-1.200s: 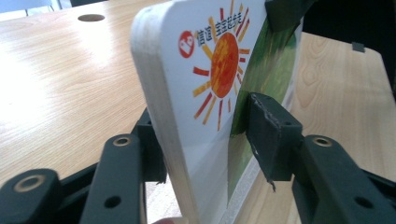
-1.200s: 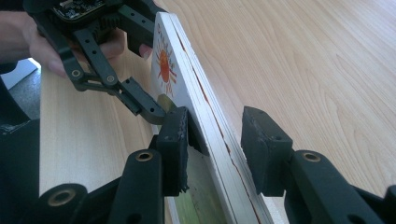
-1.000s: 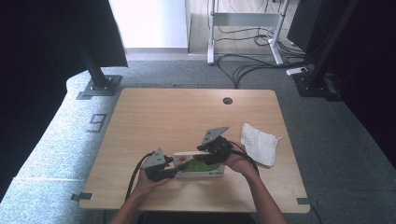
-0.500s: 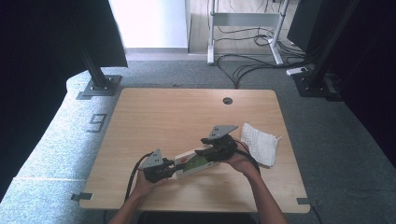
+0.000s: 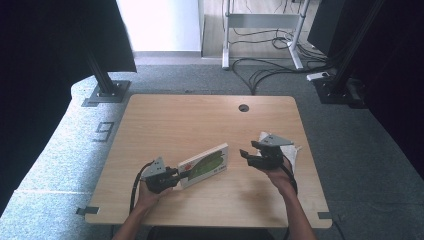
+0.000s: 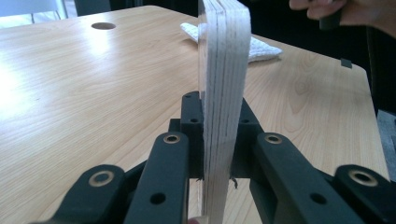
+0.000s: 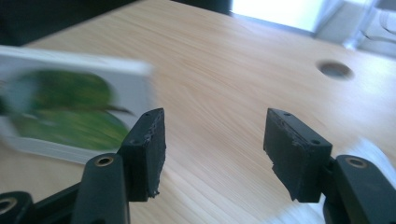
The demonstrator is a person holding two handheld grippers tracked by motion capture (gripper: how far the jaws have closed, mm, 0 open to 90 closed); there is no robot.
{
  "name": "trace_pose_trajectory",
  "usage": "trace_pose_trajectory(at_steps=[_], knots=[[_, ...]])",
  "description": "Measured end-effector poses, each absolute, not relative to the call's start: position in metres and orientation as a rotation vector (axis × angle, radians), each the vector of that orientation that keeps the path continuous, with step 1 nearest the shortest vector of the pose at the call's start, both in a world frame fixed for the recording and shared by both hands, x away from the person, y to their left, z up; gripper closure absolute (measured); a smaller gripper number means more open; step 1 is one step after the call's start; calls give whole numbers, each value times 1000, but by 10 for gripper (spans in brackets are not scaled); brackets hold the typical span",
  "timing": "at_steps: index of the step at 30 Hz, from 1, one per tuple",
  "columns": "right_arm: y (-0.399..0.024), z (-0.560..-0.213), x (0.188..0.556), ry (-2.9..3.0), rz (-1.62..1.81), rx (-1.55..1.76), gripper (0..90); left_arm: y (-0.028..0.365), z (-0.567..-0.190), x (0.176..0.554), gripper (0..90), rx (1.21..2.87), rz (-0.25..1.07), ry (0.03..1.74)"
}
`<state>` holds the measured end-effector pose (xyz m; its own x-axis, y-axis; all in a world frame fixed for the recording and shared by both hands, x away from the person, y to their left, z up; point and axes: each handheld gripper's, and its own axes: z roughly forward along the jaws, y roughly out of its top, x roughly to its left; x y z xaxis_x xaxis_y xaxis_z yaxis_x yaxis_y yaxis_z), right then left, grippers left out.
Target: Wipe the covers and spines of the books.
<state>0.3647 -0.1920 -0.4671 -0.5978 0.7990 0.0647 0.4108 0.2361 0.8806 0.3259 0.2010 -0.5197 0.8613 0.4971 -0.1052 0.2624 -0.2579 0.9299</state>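
1. A thin white board book with a green leaf picture on its cover (image 5: 204, 165) is clamped at its near-left corner, cover up and tilted.
2. Its stacked, pale page edges (image 6: 223, 93) stand upright above the wooden table.

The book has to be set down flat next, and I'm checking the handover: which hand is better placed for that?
Left, probably: the left gripper is clamped on the book, while the right gripper stands open, apart from it.
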Motion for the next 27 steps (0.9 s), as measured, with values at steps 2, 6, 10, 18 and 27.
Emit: trace_pose_trajectory(at_steps=[2, 6, 10, 18, 27], knots=[[-203, -477, 368, 2080, 1257, 1174, 357, 203, -520, 326, 796, 1849, 247, 579], [-225, -499, 381, 2023, 1153, 1326, 329, 205, -521, 325, 796, 1846, 248, 589], [-243, -518, 391, 1964, 1064, 1456, 302, 206, -522, 326, 796, 1843, 243, 595], [-256, -534, 401, 1919, 930, 1546, 251, 207, -522, 325, 795, 1846, 244, 593], [-254, -549, 405, 1944, 877, 1564, 303, 208, -524, 323, 796, 1852, 248, 591]])
